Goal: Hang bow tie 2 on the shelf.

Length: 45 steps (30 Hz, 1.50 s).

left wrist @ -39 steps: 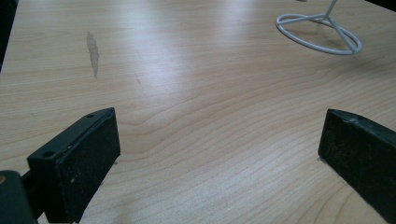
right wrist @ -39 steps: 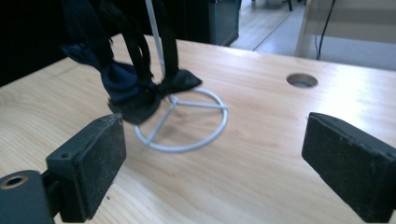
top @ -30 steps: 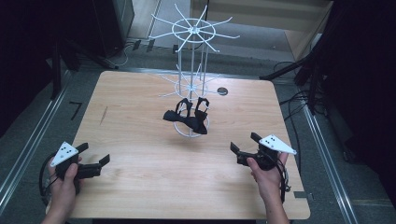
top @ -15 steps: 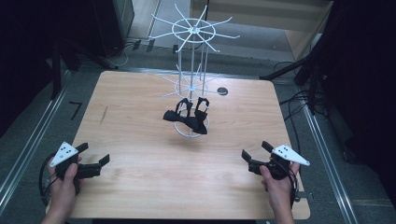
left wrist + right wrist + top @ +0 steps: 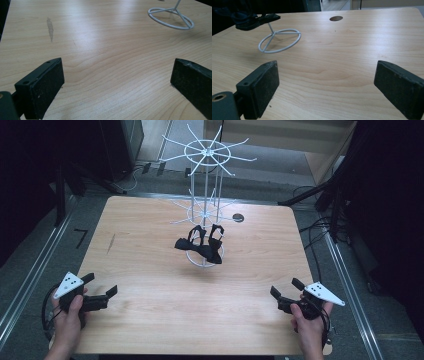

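Note:
A white wire display stand [image 5: 205, 195] rises from the back middle of the wooden table [image 5: 150, 320]. A black bow tie [image 5: 200, 249] hangs low on it, just above its ring base [image 5: 206, 262]. My left gripper [image 5: 101, 284] rests open near the front left corner, held by a hand, with bare wood between its jaws [image 5: 117, 80]. My right gripper [image 5: 285, 287] is open near the front right corner, also with nothing in it [image 5: 325, 82]. The ring base [image 5: 279, 40] and bow tie [image 5: 254, 18] lie well ahead of the right gripper.
A round cable hole [image 5: 238, 217] sits in the table behind the stand. A dark streak [image 5: 50, 26] marks the wood at the left. Cables and metal rails [image 5: 345, 270] run along the floor beside the table. Dark equipment stands at both sides.
My right gripper has drawn back toward the front right corner of the table. The left gripper has barely shifted. The bow tie and stand have not moved.

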{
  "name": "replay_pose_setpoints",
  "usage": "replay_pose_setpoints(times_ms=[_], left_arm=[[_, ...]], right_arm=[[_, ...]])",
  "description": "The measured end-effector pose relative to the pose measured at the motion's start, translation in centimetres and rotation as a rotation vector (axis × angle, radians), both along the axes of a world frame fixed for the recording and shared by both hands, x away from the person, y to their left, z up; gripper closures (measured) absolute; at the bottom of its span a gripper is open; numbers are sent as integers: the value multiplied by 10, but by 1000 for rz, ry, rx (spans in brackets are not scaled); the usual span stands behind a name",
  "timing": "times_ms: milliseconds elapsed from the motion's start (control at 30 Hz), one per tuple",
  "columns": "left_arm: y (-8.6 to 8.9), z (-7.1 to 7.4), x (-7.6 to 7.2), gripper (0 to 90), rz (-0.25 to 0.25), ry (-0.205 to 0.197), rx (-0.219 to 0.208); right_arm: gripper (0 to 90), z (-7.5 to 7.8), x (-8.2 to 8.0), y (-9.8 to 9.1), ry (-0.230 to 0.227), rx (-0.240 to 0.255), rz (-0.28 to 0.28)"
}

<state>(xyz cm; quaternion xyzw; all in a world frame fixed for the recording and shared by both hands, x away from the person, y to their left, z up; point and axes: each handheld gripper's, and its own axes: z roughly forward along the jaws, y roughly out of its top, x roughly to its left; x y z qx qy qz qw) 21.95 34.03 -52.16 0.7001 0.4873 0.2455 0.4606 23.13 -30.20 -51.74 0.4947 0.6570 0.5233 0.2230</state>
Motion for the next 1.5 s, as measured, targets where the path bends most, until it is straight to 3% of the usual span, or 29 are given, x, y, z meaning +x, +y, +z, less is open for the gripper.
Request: replay_pose_setpoints(times_ms=[1500], left_arm=[[0,0,0,0,-4,1,2]], right_arm=[[61,-31,-40,-80,89,-22,-137]])
